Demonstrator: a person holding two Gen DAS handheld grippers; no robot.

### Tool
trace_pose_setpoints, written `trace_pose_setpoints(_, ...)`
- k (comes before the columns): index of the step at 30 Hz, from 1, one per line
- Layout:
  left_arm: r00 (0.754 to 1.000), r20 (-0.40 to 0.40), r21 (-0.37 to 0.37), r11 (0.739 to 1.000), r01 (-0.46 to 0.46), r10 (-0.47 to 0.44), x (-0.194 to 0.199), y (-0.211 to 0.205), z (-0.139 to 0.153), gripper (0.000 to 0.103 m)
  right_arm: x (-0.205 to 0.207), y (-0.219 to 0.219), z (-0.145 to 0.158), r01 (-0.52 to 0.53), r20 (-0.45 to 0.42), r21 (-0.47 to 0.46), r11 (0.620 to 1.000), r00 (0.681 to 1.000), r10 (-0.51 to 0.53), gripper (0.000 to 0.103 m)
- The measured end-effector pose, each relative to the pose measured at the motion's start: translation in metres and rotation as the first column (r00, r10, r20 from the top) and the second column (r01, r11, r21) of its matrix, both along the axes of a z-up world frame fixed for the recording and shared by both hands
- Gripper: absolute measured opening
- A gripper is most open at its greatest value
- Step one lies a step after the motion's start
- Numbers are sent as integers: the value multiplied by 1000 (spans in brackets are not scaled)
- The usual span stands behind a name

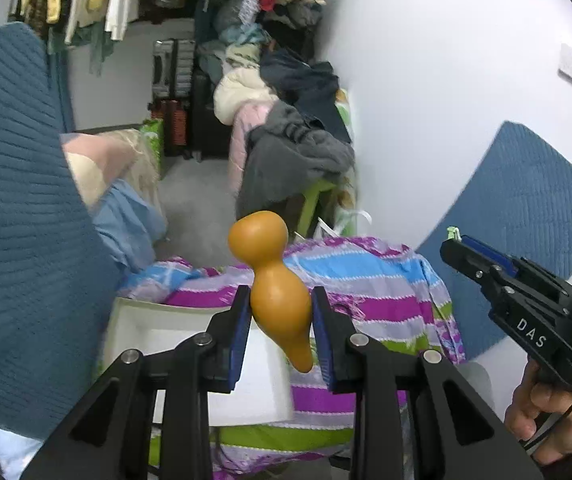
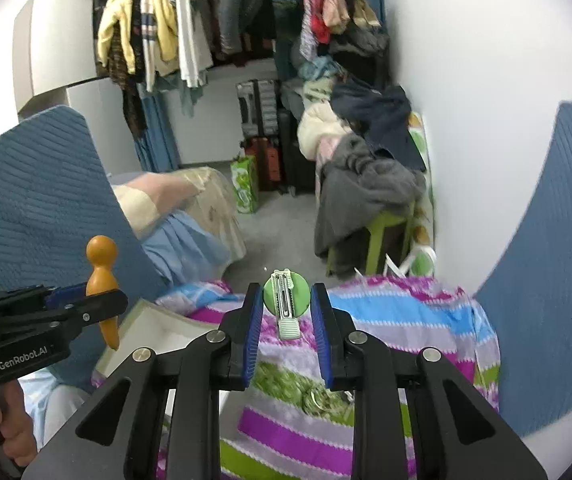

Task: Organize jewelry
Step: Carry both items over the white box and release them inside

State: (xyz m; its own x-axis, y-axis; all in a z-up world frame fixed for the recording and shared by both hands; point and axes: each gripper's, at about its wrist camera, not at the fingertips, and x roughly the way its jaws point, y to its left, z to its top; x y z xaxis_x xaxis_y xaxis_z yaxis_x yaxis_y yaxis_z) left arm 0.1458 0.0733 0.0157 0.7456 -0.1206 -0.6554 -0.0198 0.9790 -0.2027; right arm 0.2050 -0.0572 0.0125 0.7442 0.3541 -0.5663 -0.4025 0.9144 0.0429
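Orange gourd (image 1: 279, 288) clamped in left hand-held gripper (image 1: 279, 312), green hair clip (image 2: 286, 300) in right hand-held gripper (image 2: 286, 312)

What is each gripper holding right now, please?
Left gripper: closed on the orange gourd-shaped piece.
Right gripper: closed on the green hair clip.

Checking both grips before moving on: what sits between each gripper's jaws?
Left gripper: an orange gourd-shaped ornament, left wrist view. Right gripper: a green hair clip, right wrist view.

White wall (image 2: 486, 80), grey floor (image 2: 273, 216), hanging clothes (image 2: 157, 40), suitcases (image 2: 259, 120), clothes-heaped green stool (image 2: 386, 232), blue quilted panels (image 1: 13, 200)
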Motion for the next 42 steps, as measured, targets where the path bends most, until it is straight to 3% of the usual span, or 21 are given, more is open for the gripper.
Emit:
trace_pose_setpoints(5,999,19,12,999,-47,47,-11,32,6,30,1,23,0,-7,18,12,1000,1000,7,21)
trace_pose_setpoints(13,996,-6,-8,996,-87,87,-14,74,-18,30,5,44,-25,35,-13,9,999,999,-35,21)
trace_pose_setpoints(26,988,-129,-57,994,-97,88,-3,115,-108,30,8,82,-108,37,-153,-50,998,987,-44,21)
trace_pose_setpoints(35,963,-261,-79,993,-86,62,3,122,-172,30,15,113,-183,-41,-320,-108,993,947,5,22)
trace_pose_setpoints(42,944,-322,-79,992,-100,69,7,125,-200,30,17,120,-200,-67,-358,-124,990,934,18,22)
